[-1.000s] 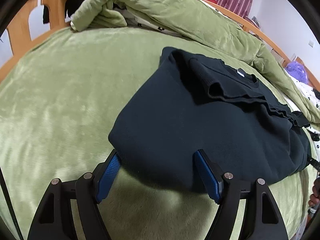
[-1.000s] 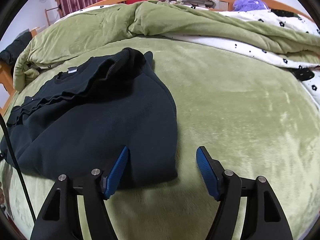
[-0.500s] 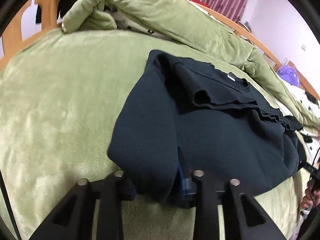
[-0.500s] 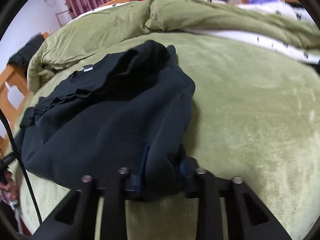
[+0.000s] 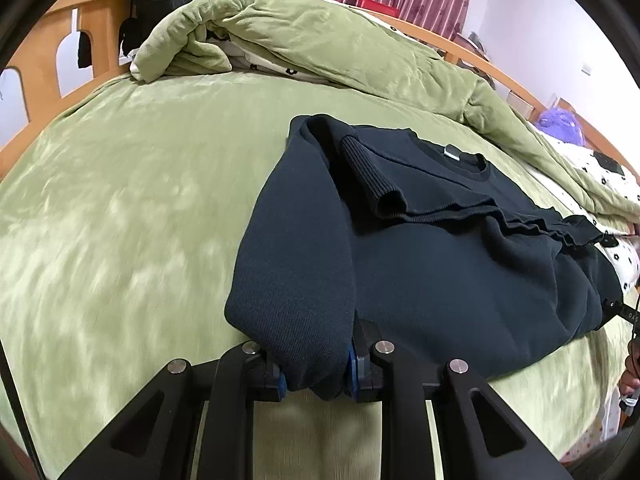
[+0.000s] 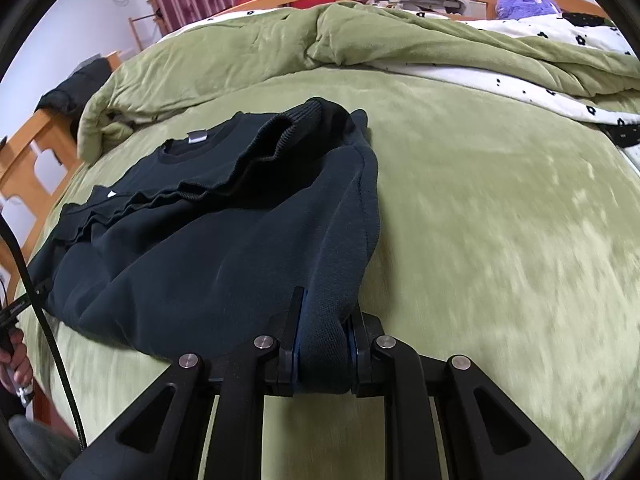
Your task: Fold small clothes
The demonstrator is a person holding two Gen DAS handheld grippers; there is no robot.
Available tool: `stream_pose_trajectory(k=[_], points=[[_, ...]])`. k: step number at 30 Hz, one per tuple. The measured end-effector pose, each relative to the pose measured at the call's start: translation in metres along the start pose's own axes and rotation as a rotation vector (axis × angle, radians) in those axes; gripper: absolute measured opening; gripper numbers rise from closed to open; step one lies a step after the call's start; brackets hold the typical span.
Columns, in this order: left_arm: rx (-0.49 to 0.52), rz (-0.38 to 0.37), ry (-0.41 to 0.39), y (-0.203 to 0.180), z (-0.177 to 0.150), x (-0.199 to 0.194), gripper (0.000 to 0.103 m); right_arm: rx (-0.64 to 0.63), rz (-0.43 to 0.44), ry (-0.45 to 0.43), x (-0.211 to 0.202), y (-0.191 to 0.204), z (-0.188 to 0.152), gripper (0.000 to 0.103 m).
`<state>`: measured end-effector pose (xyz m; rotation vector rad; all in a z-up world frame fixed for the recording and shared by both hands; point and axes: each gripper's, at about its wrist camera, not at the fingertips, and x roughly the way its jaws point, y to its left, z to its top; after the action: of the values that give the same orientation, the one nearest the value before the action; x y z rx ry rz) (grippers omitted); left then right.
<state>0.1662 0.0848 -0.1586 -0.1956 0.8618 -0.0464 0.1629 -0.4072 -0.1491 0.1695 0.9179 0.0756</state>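
Left gripper (image 5: 316,376) and right gripper (image 6: 323,354), jaws just closed further, each clamped on near hem corners of dark sweatshirt (image 5: 440,264). Spread on green blanket (image 5: 120,208); rumpled quilt (image 5: 320,44) beyond, far side.

Right gripper (image 6: 322,354) pinches the sweater (image 6: 208,248) at its near right corner.

Its jaws have just been closing, and a bunched fold of dark cloth sits squeezed between the blue pads. The sweater sprawls across the left half of the bed (image 6: 500,220), collar tag up toward the far side, a ribbed cuff folded over the chest. A rumpled quilt (image 6: 248,52) lines the bed's far edge. A hand (image 6: 14,360) shows at the left edge.
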Motion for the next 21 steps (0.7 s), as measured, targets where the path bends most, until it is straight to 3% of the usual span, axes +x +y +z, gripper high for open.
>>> stream_pose_trajectory(k=[11, 16, 17, 19, 21], points=[[0.016, -0.003, 0.012, -0.002, -0.050, -0.044, 0.022, 0.007, 0.008, 0.000, -0.047, -0.007, -0.063, 0.018], [-0.031, 0.022, 0.033, 0.001, -0.051, -0.053, 0.032, 0.029, -0.029, 0.016, -0.055, -0.011, -0.067, 0.031], [-0.043, 0.016, 0.021, 0.002, -0.051, -0.058, 0.034, 0.033, -0.023, 0.008, -0.060, -0.012, -0.068, 0.032], [-0.057, 0.024, -0.013, 0.003, -0.051, -0.069, 0.049, 0.018, -0.030, -0.018, -0.074, -0.012, -0.071, 0.034], [-0.057, 0.039, -0.048, 0.003, -0.054, -0.081, 0.050, -0.010, -0.058, -0.047, -0.087, -0.009, -0.074, 0.035]])
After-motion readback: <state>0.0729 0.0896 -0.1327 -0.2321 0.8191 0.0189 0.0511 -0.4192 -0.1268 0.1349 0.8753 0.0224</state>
